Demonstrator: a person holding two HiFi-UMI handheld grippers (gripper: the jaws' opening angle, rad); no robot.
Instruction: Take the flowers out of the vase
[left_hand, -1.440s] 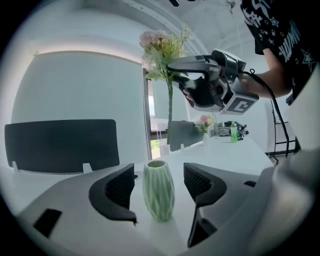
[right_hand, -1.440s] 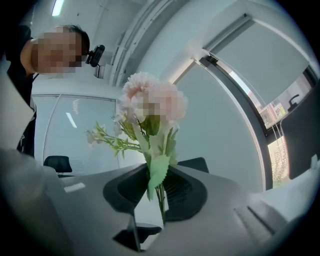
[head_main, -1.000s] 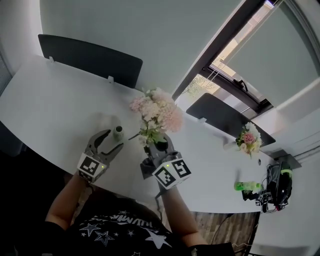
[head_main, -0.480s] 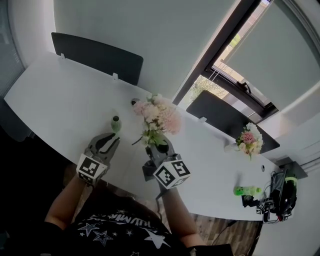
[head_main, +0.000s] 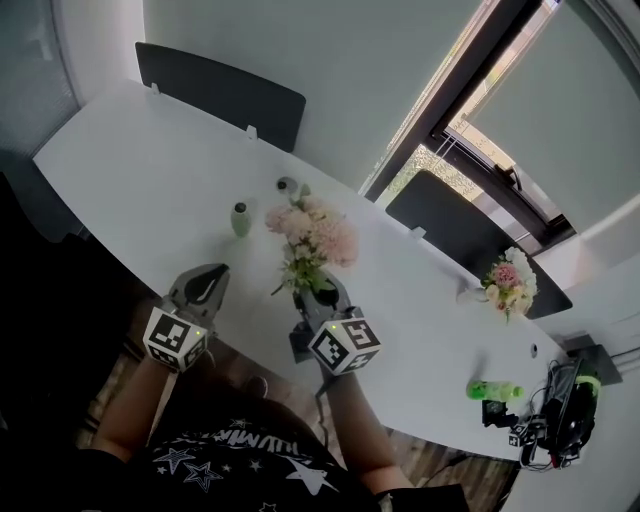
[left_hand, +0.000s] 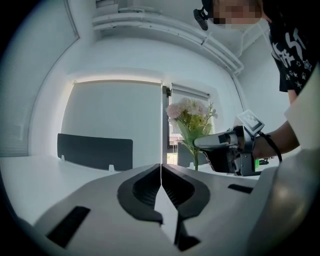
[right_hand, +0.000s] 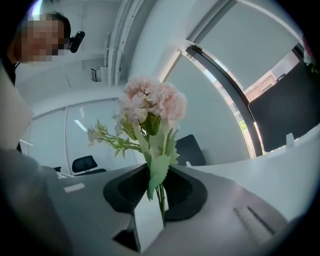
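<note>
White table (head_main: 150, 170); one vase (head_main: 241, 219); two bouquets (head_main: 312, 232)

Pink flowers (head_main: 311, 232) with green leaves, upright at frame centre, out of the vase. Small green vase (head_main: 241, 219) stands upright, left of them, apart.

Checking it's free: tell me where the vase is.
Head view: the vase stands on the table, left of the flowers in the right gripper, beyond the left gripper.

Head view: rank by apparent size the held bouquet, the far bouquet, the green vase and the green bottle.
1. held bouquet, nearest the camera.
2. far bouquet, which looks smaller but stands farther off.
3. green vase and green bottle: these look alike, so they are left unranked.
</note>
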